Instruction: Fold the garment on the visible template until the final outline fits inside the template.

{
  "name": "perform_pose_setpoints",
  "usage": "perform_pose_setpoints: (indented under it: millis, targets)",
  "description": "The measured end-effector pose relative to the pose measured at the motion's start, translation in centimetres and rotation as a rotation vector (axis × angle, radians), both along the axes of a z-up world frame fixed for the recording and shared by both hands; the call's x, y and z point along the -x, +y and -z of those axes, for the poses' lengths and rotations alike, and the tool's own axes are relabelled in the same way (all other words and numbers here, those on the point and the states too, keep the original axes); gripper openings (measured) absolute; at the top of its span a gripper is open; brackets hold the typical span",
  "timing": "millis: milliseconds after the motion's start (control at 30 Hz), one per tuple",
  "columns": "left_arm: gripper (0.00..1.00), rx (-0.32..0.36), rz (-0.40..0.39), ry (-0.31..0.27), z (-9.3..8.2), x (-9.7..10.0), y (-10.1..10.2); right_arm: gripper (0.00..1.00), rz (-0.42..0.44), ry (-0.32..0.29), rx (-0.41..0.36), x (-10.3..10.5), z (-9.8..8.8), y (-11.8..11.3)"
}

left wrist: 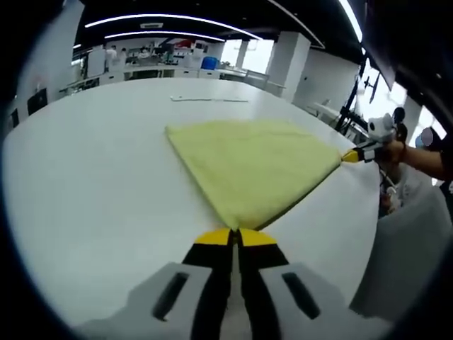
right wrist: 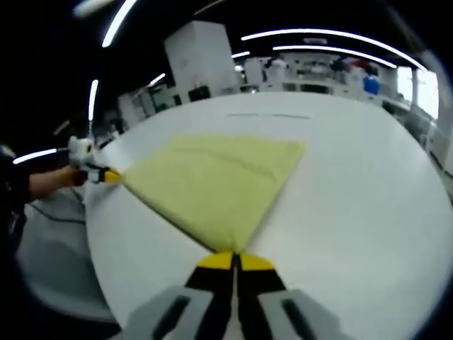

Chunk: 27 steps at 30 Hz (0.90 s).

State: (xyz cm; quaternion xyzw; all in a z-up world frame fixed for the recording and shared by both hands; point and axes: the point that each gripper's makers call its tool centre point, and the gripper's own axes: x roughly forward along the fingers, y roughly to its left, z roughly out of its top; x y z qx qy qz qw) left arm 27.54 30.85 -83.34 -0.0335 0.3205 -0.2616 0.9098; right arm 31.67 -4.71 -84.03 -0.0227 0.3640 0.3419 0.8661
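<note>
Garment (left wrist: 255,166) is what we are holding: a pale yellow cloth lying flat on the white table (left wrist: 92,184), spread as a folded panel with straight edges and pointed corners. In the left gripper view we are looking along our left gripper (left wrist: 236,237), whose yellow-tipped jaws are standing pressed together on the near corner of the cloth, so we are pinching that corner. At the right of that view our right gripper (left wrist: 352,156) is meeting the cloth's right corner, with a hand (left wrist: 391,151) behind it at the table edge.

In the right gripper view we are seeing the same cloth (right wrist: 216,180) from the other corner; the right gripper (right wrist: 236,261) is closing its jaws on the near point of the fabric. At the left of that view the left gripper (right wrist: 110,176) is touching the cloth's left corner, at the table's (right wrist: 354,205) edge. A faint fold line is running across the cloth. Thin pale marks (left wrist: 209,99) are lying on the table beyond the cloth, well apart from it.
</note>
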Motion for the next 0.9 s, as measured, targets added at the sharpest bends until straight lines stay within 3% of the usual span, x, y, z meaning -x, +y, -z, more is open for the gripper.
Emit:
perform_pose_setpoints:
  millis: [900]
  targets:
    - [0.0, -0.089, 0.04, 0.047, 0.4, 1.9, -1.0, 0.0, -0.014, 0.004, 0.022, 1.5, 0.2, -0.6]
